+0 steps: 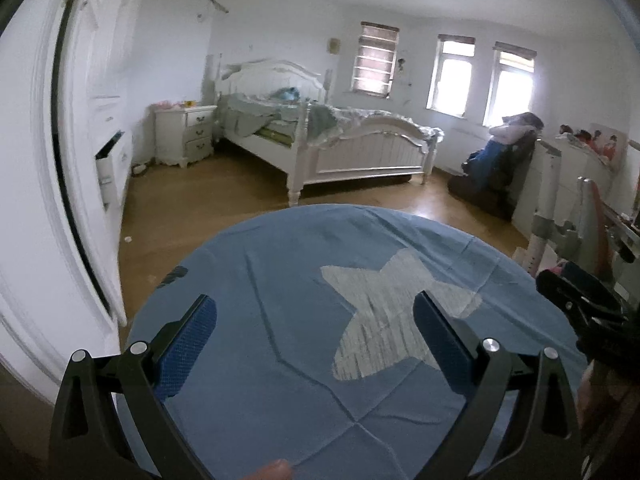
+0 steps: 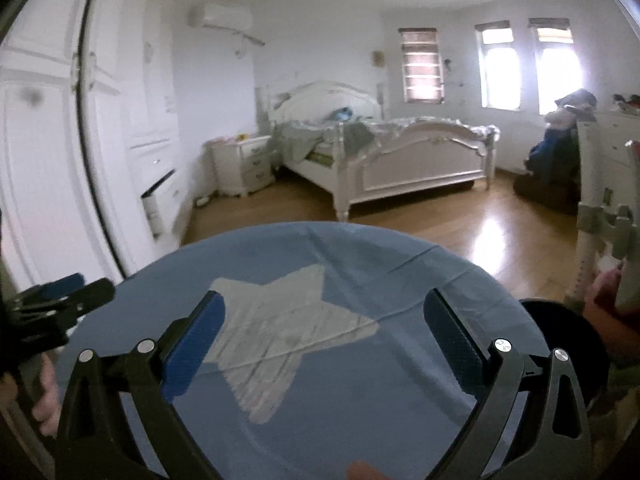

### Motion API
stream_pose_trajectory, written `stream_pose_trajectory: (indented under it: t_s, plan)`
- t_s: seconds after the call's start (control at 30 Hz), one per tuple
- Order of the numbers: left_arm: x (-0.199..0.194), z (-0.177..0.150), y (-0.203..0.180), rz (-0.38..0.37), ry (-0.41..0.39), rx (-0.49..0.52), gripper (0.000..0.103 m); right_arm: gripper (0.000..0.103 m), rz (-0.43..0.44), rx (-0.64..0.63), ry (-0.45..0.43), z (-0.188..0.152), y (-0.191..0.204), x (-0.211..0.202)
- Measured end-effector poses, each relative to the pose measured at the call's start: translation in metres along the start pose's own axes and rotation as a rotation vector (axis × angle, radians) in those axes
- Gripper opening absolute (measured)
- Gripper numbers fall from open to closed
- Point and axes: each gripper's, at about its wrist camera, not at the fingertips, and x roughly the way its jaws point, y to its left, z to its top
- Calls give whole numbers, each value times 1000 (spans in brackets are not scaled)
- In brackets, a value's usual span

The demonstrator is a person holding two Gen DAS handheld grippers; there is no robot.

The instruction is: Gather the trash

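Grippers first: the left gripper (image 1: 314, 328) and right gripper (image 2: 324, 326) both hang with jaws spread wide, grasping nothing, over a round blue cloth (image 1: 280, 288) bearing a pale star (image 1: 396, 316). At 4 o'clock in the right wrist view sits a dark round bin (image 2: 572, 344). On the wooden floor (image 1: 192, 208) at 9 o'clock lies a small white scrap (image 1: 128, 239). Farther, at 12 o'clock, stands a white bed (image 1: 352, 152), a nightstand (image 1: 186, 134) at 11.
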Motion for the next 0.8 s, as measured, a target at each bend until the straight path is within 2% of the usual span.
stream_pose_trajectory:
  t_s: [0.17,0.27,0.43,0.8]
  plan:
    - [2,0,3,30,17,-14,98,98,-9,11,-84,3,-4,-2]
    - [1,0,1,22,17,-5,98,98,-2,-1,-112,2,-2,-9]
    - [1,-1,-2,21,3,20,98,98,6,14,-125,-2,-2,-14]
    - [6,1,3,28,17,-3,98,98,5,0,-151,0,3,-21]
